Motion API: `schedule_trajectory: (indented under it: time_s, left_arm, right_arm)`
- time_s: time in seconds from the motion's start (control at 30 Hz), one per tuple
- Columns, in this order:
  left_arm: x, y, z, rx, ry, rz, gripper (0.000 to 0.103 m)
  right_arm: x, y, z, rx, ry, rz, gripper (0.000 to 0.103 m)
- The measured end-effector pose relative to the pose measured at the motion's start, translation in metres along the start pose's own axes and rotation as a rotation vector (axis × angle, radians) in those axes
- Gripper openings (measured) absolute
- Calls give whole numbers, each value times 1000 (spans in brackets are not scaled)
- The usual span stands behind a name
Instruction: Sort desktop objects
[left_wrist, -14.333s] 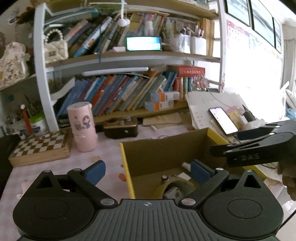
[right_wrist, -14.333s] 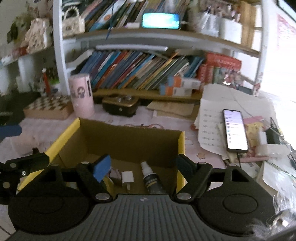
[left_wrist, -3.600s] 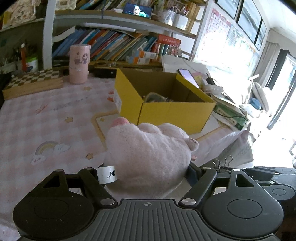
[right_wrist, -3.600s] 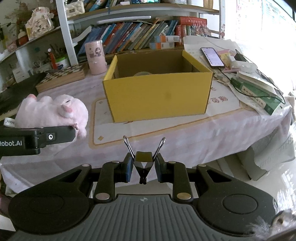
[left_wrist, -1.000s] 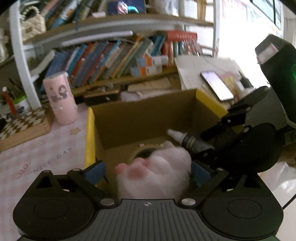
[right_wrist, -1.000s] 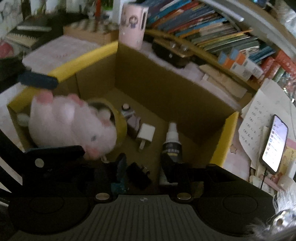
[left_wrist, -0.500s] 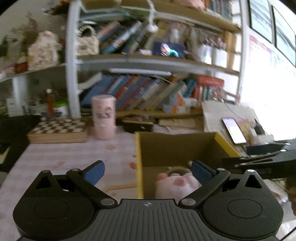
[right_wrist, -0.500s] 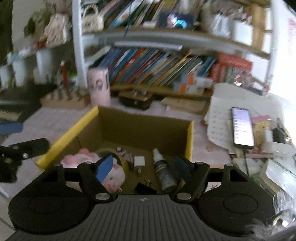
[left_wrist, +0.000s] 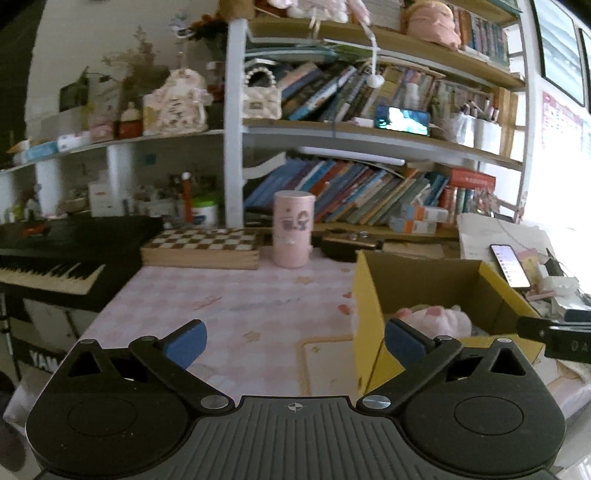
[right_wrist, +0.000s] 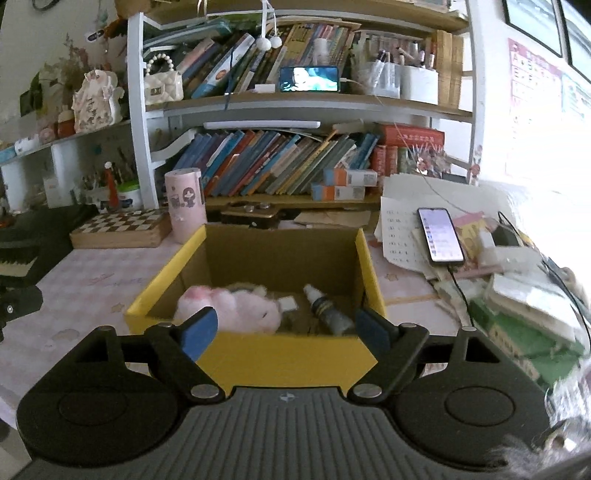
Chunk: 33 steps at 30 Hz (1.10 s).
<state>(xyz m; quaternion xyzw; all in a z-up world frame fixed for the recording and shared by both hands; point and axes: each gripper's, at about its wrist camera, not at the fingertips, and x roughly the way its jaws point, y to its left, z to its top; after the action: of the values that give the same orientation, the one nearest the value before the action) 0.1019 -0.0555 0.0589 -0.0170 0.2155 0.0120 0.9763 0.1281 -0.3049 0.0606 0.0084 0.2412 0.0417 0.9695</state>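
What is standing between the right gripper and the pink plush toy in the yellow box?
Only the yellow box's near wall rises between the open right gripper and the pink plush toy. From above nothing visible covers the toy; the spray bottle lies beside it.

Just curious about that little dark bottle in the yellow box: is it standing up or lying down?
Lying down. The bottle rests on its side on the floor of the box, pale cap toward the back wall, beside the pink plush.
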Motion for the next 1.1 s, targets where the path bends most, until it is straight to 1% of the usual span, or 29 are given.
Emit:
schedule_trajectory:
  time_s: [0.3,0.43,0.73,0.93,1.1]
  left_arm:
    - [-38,25,-27,18,24,46,103]
    - [-52,33,-39,32,33,60,103]
    - [-78,47,-63,64,48,83,103]
    - [-89,53,-76,102,58,111,103]
    - [-94,58,-81,95,73,116,103]
  right_arm:
    - [-39,40,-35,-6,32,9,82]
    - [-57,54,-51,5,33,-7,84]
    - [-86,78,-88,60,47,-53,85]
    - [-100,98,-105,12,49,-45,88]
    - [-106,106,-111,-2,61,-39,93]
